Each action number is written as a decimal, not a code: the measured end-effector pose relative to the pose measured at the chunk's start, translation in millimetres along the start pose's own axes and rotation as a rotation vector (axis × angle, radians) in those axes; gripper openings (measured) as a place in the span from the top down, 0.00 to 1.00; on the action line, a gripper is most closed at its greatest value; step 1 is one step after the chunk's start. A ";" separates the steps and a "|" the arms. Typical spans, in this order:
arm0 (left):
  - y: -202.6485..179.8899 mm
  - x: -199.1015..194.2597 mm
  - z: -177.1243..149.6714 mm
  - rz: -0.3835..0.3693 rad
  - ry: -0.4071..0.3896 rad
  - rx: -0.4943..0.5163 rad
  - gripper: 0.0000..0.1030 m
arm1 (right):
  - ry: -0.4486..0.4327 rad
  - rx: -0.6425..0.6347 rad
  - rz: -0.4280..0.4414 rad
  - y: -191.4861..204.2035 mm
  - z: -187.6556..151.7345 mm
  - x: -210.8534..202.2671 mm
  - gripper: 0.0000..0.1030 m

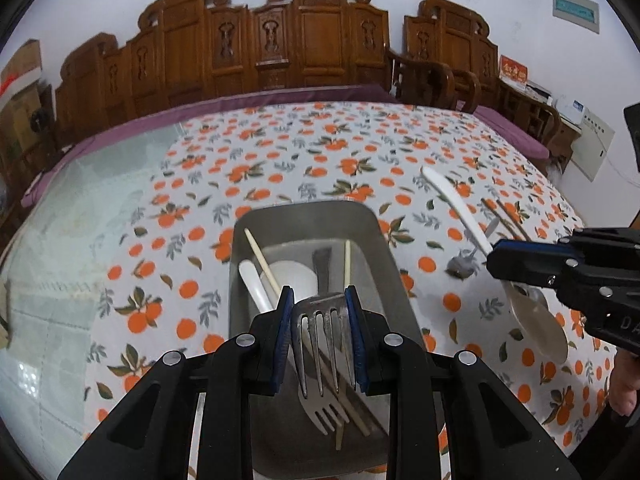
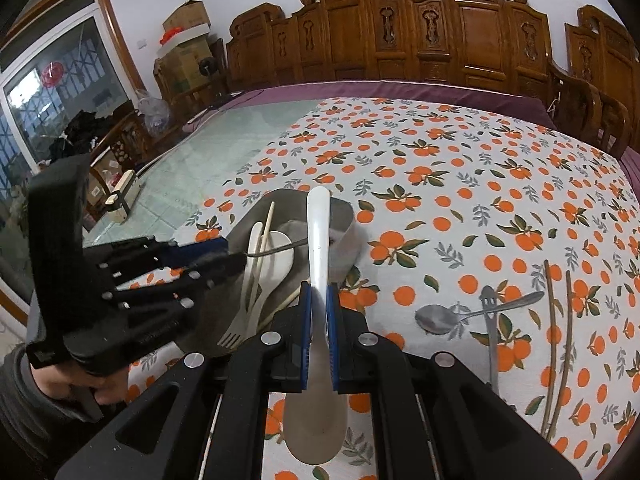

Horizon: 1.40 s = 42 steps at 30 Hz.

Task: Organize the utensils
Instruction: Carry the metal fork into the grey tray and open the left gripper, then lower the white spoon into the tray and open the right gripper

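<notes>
My left gripper is shut on a metal fork, tines toward the camera, held over the grey metal tray. The tray holds a white spoon, a cream plastic fork and pale chopsticks. My right gripper is shut on the handle of a white rice paddle, beside the tray. The right gripper also shows in the left wrist view, with the paddle. The left gripper shows in the right wrist view.
On the orange-print tablecloth to the right lie a metal spoon, a metal knife and dark chopsticks. Bare glass tabletop lies left. Carved wooden chairs stand behind the table.
</notes>
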<state>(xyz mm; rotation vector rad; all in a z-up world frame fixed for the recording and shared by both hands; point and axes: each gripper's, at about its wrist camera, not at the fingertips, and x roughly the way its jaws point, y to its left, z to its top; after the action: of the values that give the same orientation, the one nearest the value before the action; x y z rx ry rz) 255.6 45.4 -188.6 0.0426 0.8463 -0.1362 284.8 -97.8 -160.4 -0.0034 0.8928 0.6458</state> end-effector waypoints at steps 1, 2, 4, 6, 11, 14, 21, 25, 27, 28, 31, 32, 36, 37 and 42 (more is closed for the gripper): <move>1.0 2.4 -1.3 -0.008 0.011 -0.004 0.77 | 0.001 0.000 0.002 1.2 1.3 1.2 0.91; 1.5 3.0 -2.6 -0.014 0.015 -0.005 0.77 | 0.003 0.001 0.005 2.6 2.3 2.6 0.91; 1.6 2.5 -3.8 -0.027 0.014 -0.006 0.76 | 0.004 0.006 0.012 5.9 4.9 5.6 0.91; 1.0 -0.7 -3.3 -0.036 0.003 -0.003 0.76 | 0.003 0.010 0.015 9.2 8.0 8.6 0.91; 7.3 -10.7 0.2 -0.039 -0.024 -0.013 0.76 | 0.001 0.013 0.022 14.7 12.0 12.8 0.91; 16.5 -16.5 2.5 -0.033 -0.041 -0.026 0.74 | -0.003 0.020 0.028 22.2 15.6 16.9 0.91; 42.8 -25.7 7.7 0.010 -0.068 -0.059 0.66 | 0.005 0.096 0.072 30.8 22.7 42.0 0.91; 60.7 -30.6 9.1 0.029 -0.082 -0.088 0.62 | 0.010 0.141 0.090 34.7 24.7 59.9 0.91; 68.9 -32.0 9.6 0.034 -0.084 -0.102 0.62 | 0.016 0.142 0.087 38.3 25.0 68.0 0.91; 72.2 -32.6 9.5 0.040 -0.085 -0.108 0.62 | 0.020 0.142 0.083 39.7 25.1 71.6 0.91; 79.6 -33.6 8.8 0.048 -0.085 -0.122 0.61 | 0.032 0.147 0.087 43.2 25.5 81.5 0.91; 80.9 -34.2 8.6 0.049 -0.085 -0.125 0.61 | 0.037 0.144 0.088 44.2 25.2 84.0 0.91; 82.9 -34.9 8.5 0.051 -0.086 -0.132 0.61 | 0.046 0.125 0.079 46.4 23.2 89.3 0.89; 82.5 -35.1 8.6 0.050 -0.087 -0.131 0.60 | 0.046 0.120 0.078 46.6 22.6 89.3 0.88; 74.4 -35.0 8.9 0.046 -0.089 -0.114 0.56 | 0.024 0.092 0.076 39.4 20.0 78.5 0.88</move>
<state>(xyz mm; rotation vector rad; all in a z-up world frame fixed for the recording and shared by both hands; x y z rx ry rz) 249.5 121.9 -157.7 -0.0509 0.7627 -0.0456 314.0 -19.6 -194.2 0.1060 0.9486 0.6764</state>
